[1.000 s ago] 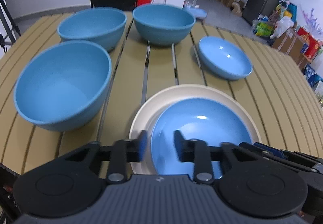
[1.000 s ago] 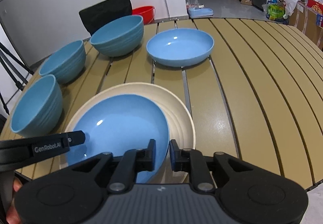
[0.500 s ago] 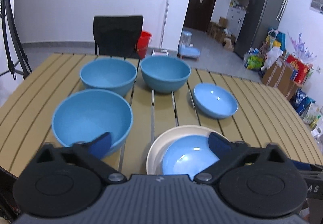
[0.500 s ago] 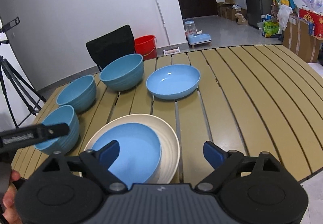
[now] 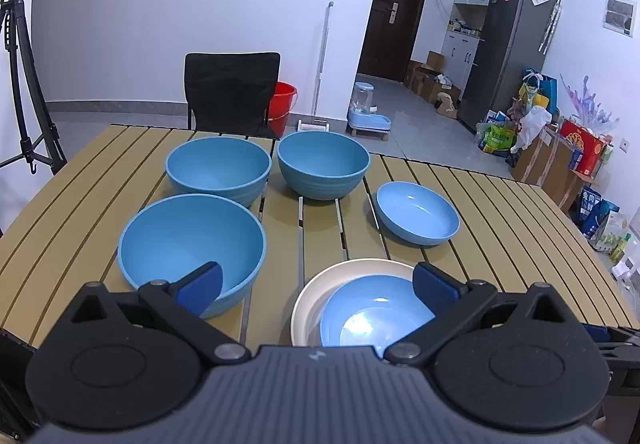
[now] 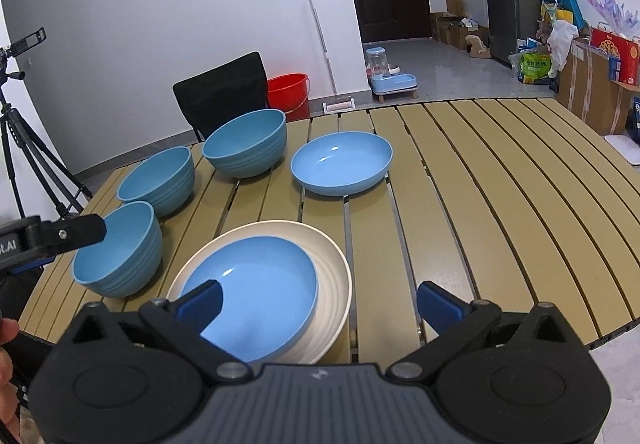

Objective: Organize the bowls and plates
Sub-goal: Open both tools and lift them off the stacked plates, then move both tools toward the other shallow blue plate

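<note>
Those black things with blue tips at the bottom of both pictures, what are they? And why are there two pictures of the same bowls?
Each is a hand-held gripper, a two-finger pincher that a person carries, one per hand. A small camera rides on each and looks forward along the fingers, so you get two views of one slatted table. One picture comes from the left hand-held gripper, the other from the right hand-held gripper. On the table sit three deep blue bowls, a shallow blue dish by itself, and another blue dish lying inside a cream plate. Both grippers have just opened wide. Nothing sits between their blue pads, so nothing is held.
</note>
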`<control>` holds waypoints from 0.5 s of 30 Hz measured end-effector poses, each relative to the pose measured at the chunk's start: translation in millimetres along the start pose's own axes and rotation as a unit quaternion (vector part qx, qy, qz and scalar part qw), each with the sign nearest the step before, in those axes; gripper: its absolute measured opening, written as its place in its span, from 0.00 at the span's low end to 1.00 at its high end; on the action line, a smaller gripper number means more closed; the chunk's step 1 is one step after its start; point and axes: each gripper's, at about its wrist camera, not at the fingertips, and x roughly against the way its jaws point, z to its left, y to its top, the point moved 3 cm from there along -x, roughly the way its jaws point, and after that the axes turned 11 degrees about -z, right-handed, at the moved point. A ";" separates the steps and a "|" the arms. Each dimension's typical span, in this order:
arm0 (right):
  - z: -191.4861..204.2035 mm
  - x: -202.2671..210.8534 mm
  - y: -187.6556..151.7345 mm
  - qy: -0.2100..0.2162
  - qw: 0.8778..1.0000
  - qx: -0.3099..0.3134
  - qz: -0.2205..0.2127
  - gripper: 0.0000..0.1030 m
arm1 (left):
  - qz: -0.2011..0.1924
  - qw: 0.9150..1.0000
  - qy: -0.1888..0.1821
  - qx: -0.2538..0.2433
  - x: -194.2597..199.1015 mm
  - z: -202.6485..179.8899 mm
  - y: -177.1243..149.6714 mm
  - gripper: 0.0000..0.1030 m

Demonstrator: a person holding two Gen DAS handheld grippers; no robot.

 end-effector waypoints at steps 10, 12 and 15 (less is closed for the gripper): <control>1.4 2.3 1.1 -0.004 1.000 0.004 -0.003 1.00 | 0.010 1.000 0.002 -0.006 -3.6 0.3 -4.7 1.00; -1.7 5.3 0.9 -0.005 1.000 0.003 -0.004 1.00 | 0.013 1.000 0.000 -0.005 -4.2 0.4 -6.7 1.00; -3.4 5.8 1.3 -0.007 1.000 0.002 -0.007 1.00 | 0.020 1.000 -0.004 -0.007 -10.3 -1.1 -7.8 1.00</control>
